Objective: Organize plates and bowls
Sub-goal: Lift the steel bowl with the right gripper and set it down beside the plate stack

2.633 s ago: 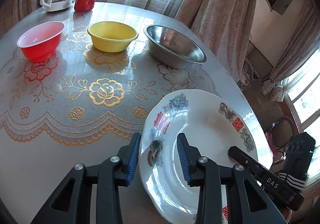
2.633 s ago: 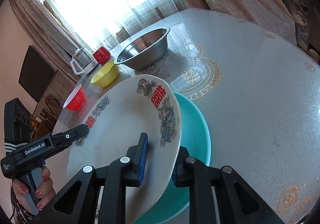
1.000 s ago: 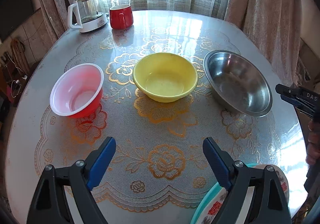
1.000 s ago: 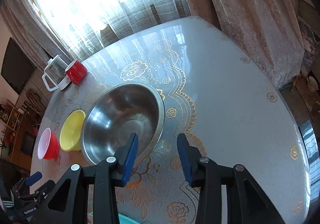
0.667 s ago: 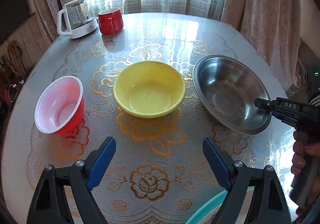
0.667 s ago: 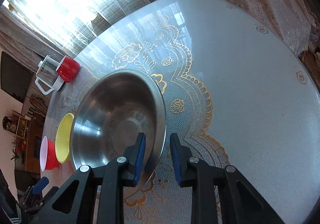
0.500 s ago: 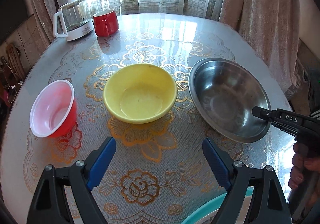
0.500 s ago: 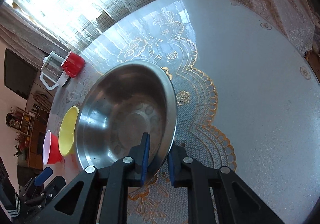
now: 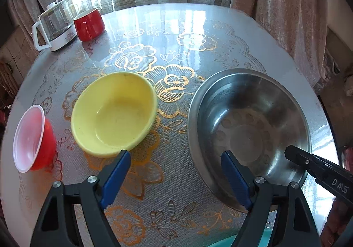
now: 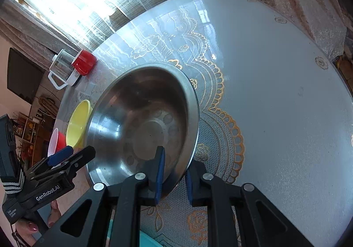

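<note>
Steel bowl (image 10: 141, 119) rim nipped between right gripper (image 10: 173, 172) pads, near edge; left gripper (image 9: 174, 176) wide, empty, hovering between steel and yellow bowl (image 9: 114, 112).

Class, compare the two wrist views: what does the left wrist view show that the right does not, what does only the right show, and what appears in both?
Only the left view shows the open left claw head-on and the yellow bowl's inside. Only the right view shows the right claw shut on the steel bowl's rim, plus a dark screen on the wall. Both show the steel bowl, yellow bowl, red bowl, red mug, glass kettle, and a teal edge at the bottom.
</note>
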{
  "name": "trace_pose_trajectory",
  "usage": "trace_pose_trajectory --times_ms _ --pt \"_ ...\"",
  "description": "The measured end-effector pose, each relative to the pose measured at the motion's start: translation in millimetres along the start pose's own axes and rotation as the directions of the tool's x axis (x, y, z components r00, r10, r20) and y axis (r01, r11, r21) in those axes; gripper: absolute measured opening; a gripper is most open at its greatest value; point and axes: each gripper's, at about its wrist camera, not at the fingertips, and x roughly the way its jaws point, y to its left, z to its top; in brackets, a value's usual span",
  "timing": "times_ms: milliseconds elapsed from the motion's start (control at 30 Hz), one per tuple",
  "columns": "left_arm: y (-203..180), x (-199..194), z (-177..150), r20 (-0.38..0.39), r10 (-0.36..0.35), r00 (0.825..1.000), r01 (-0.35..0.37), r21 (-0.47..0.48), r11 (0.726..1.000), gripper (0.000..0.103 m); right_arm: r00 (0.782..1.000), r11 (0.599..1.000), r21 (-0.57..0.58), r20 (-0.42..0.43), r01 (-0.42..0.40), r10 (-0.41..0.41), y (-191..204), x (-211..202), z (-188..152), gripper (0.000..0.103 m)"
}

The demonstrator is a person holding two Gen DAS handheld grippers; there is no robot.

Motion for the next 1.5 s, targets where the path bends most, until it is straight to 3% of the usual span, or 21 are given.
trace_pose_trajectory --times_ms 133,200,300,467,933,1500 --pt "-8 9 2 -0.016 0.014 1.0 -0.013 0.037 0.999 0.078 1.0 1.0 0.005 0.001 -0.002 0.002 0 0 0 0.017" --pt "-11 14 3 -0.034 0.019 0.999 -0.017 0.053 0.998 0.063 1.0 1.0 -0.001 0.004 -0.002 0.002 0 0 0 0.017" --pt "-14 19 2 -0.062 -0.015 0.998 0.018 0.056 0.998 0.048 1.0 1.0 0.003 0.005 -0.008 0.008 0 0 0 0.017" --pt "-28 14 -1 -0.029 -0.009 1.0 0.013 0.122 0.992 0.024 1.0 1.0 0.0 0.013 -0.001 0.001 2 -1 -3 0.017" --pt "-25 3 -17 -0.004 -0.004 1.0 0.004 0.141 0.99 0.024 1.0 0.999 0.032 0.014 0.008 -0.009 4 -8 -19 0.017" --pt "-6 -46 -32 0.115 -0.028 0.993 0.014 0.118 0.993 0.024 0.997 1.0 -0.013 0.083 0.0 0.001 34 -43 -34 0.017"
